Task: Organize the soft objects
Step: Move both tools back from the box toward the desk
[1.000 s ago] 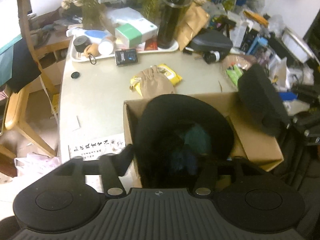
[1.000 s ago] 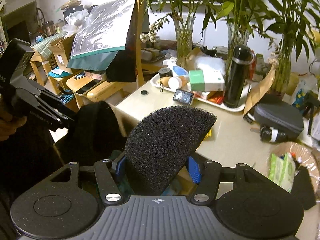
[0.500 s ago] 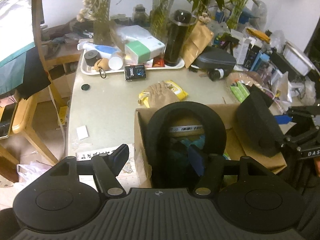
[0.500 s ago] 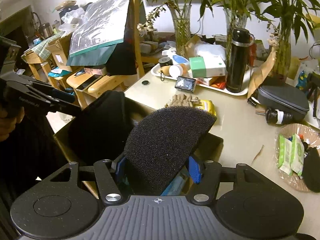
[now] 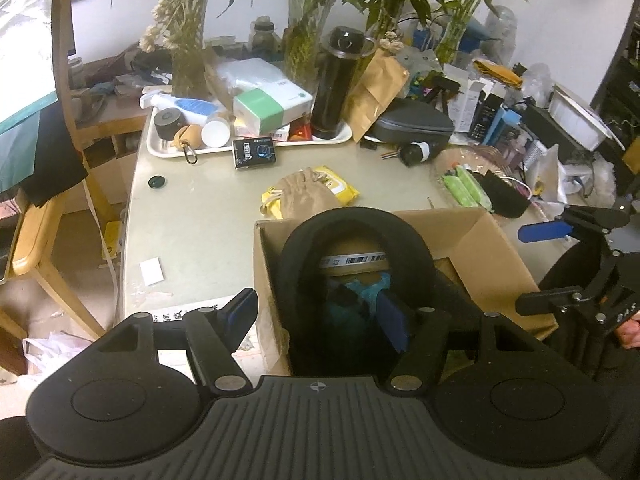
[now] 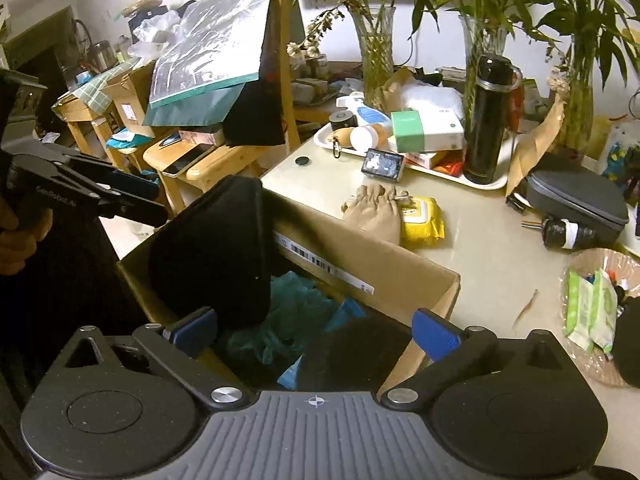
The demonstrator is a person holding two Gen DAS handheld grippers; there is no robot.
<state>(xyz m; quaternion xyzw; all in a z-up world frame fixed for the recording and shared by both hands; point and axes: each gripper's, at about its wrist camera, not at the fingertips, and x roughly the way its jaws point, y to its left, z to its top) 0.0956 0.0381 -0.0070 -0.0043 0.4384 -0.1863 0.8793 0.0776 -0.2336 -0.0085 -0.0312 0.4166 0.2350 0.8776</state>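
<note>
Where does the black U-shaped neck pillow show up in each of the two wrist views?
Left wrist: the neck pillow arches upright at centre, inside the cardboard box.
Right wrist: the neck pillow stands left of centre, at the box's left end.
Shared landmark: the barcode strip on the box's inner wall.

Before me, a pale table carries a white tray holding a black flask and a green-and-white box. Nearer lie a tan drawstring pouch over a yellow wipes packet, a dark zip case and a small screen device.
</note>
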